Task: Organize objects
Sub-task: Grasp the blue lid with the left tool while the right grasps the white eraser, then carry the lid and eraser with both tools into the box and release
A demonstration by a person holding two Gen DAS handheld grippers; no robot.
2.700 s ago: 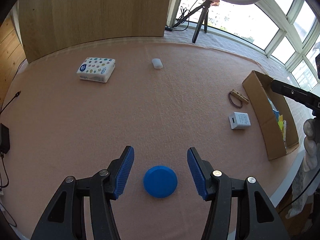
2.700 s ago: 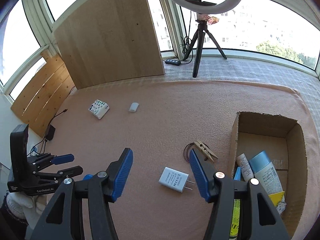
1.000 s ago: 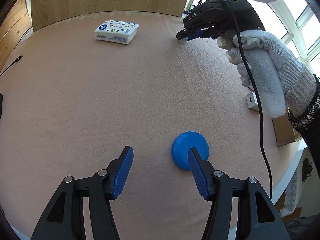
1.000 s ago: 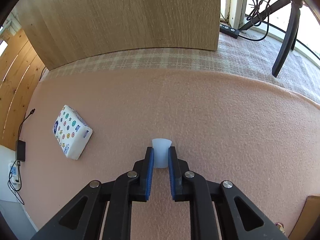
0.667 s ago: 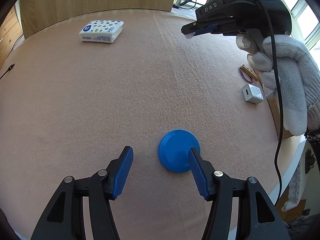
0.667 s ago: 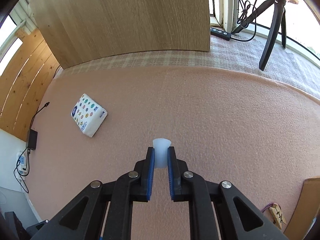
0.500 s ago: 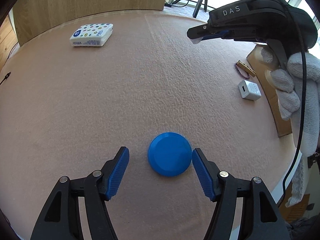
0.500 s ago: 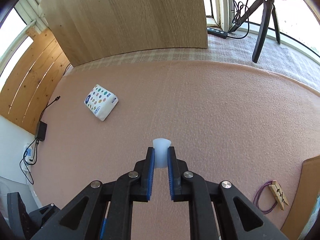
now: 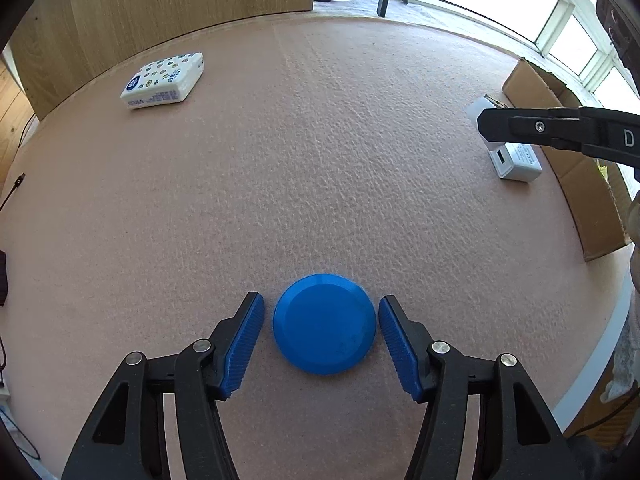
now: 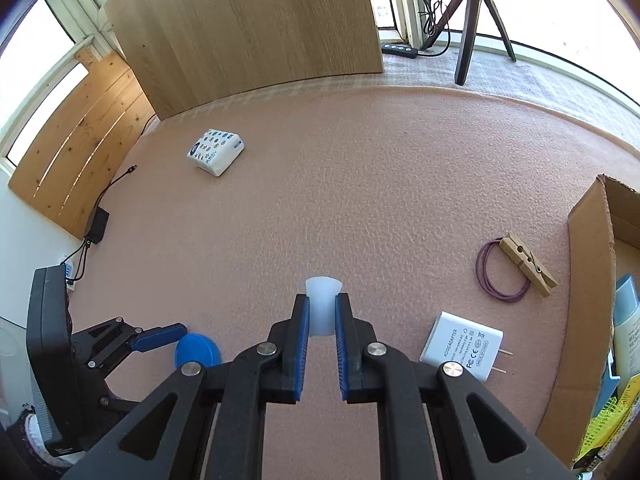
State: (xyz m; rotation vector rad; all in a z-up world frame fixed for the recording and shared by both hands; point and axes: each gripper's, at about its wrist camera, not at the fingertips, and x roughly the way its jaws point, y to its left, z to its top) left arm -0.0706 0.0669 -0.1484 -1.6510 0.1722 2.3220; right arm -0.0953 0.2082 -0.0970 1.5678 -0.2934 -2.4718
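Two tools, one loaded.
Your right tool [image 10: 320, 320] is clamped on the white cap [image 10: 322, 300]; your left tool [image 9: 320, 342] is closing around the blue disc [image 9: 325, 324] on the counter [image 9: 320, 160], pads clear.

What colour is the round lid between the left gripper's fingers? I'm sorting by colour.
Plain bright blue lid, shown best in the left wrist view.
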